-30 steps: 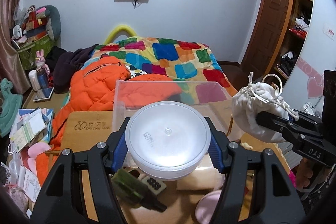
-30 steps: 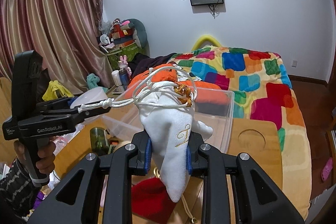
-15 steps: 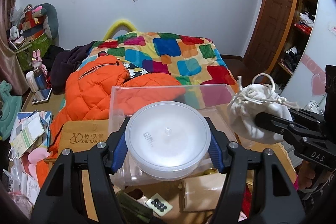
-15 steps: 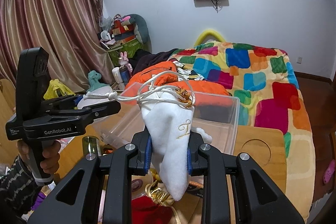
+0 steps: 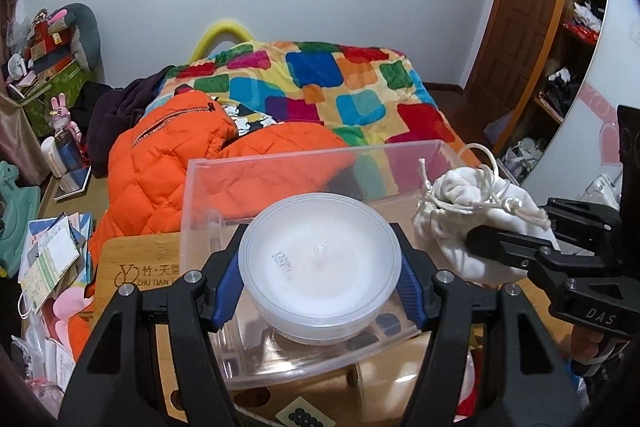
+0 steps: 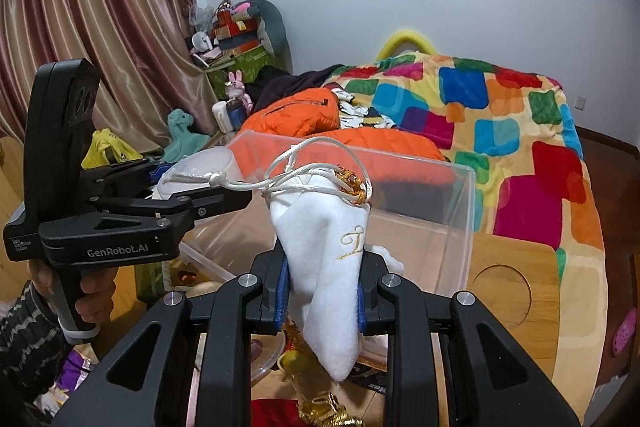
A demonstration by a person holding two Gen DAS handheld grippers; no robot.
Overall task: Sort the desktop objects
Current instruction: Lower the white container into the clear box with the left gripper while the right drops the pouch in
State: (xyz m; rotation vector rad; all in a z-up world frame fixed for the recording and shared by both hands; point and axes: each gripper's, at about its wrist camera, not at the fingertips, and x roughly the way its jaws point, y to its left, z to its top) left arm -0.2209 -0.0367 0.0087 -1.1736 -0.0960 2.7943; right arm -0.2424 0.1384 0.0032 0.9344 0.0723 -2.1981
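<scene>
Desktop objects were being carried in both grippers toward a clear plastic bin (image 5: pixel 320 167) that stood on the wooden desk (image 6: pixel 516 267) in front of the bed. The left gripper (image 5: pixel 320 283) had its jaws clamped on a round translucent tub (image 5: pixel 320 267), the blue pads pressing its rim on opposite sides, and the tub hung over the bin's near part. The right gripper (image 6: pixel 322 291) was closed on a white drawstring pouch (image 6: pixel 328 259), pinching the cloth about midway down, so that the gathered neck with its cord stood above the jaws and the pointed bottom drooped below them, in front of the bin's near wall. The tub looked light and fairly stiff, yet its smooth plastic could slip if the squeeze eased, so a hold across the widest part of the rim seemed soundest. The pouch was soft and would sag and fold around whatever gripped it; its body gave a firmer hold than the loose cord, which could snag on the bin's edge. Other clutter lay on the desk under both tools.
</scene>
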